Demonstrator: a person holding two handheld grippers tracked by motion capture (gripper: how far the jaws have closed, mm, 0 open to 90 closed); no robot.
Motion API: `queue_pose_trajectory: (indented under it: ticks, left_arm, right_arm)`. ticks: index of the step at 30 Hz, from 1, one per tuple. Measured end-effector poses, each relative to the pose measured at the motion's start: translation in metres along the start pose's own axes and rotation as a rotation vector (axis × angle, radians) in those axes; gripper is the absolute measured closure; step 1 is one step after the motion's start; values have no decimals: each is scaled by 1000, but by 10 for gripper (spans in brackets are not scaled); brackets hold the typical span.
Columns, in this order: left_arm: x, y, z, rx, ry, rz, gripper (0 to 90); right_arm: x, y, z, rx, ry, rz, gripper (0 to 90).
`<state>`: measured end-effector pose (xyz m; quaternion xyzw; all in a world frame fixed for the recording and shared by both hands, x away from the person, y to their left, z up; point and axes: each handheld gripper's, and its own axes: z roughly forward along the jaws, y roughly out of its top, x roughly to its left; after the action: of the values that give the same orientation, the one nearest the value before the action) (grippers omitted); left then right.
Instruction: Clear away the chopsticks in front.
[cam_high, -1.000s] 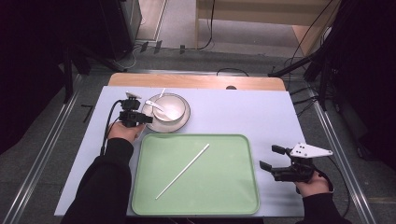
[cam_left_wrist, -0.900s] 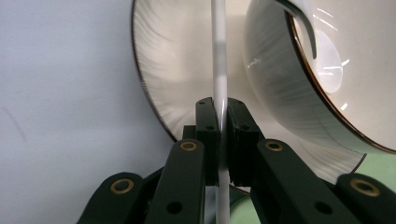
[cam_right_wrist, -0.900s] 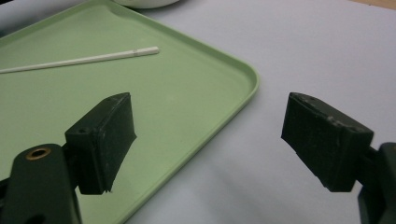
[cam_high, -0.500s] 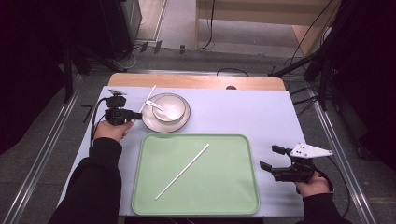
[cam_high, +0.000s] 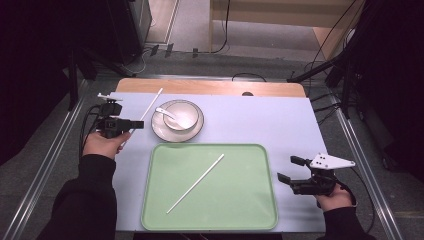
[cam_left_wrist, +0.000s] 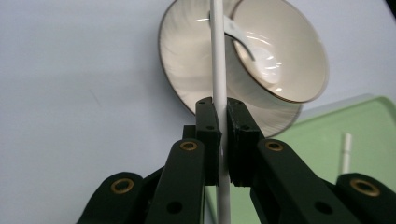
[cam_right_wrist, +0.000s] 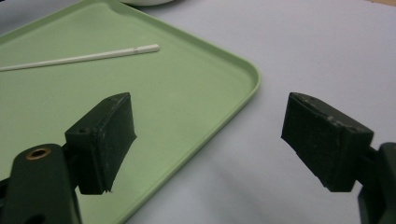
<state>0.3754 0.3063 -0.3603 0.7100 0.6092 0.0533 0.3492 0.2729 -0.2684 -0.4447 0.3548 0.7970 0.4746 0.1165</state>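
Since the earlier frames, the left gripper (cam_high: 131, 123) has been drawn leftward, away from the bowl (cam_high: 181, 115), with the white stick (cam_high: 151, 104) carried along. Its jaws are pressed tight on that stick, which in the left gripper view (cam_left_wrist: 218, 70) rises between them across the bowl and plate (cam_left_wrist: 187, 70). A white spoon (cam_high: 165, 112) is seen resting in the bowl. The right gripper (cam_high: 291, 170) is held unmoved at the table's right edge, jaws spread wide and nothing between them, just beside the green tray (cam_high: 250, 200). A second white stick (cam_high: 195, 183) is seen lying diagonally on the tray. The table (cam_high: 260, 120) is covered in pale blue.
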Motion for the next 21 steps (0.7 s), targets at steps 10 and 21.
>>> queue_pose_trajectory:
  ticks: [10, 21]
  left_arm:
    - [-38, -15, -21, -10, -97, 75, 856]
    - [-74, -42, -20, 0, -156, 144, 856]
  right_arm:
    - [0, 0, 0, 2, 0, 1, 178]
    - [1, 0, 1, 2, 4, 3, 178]
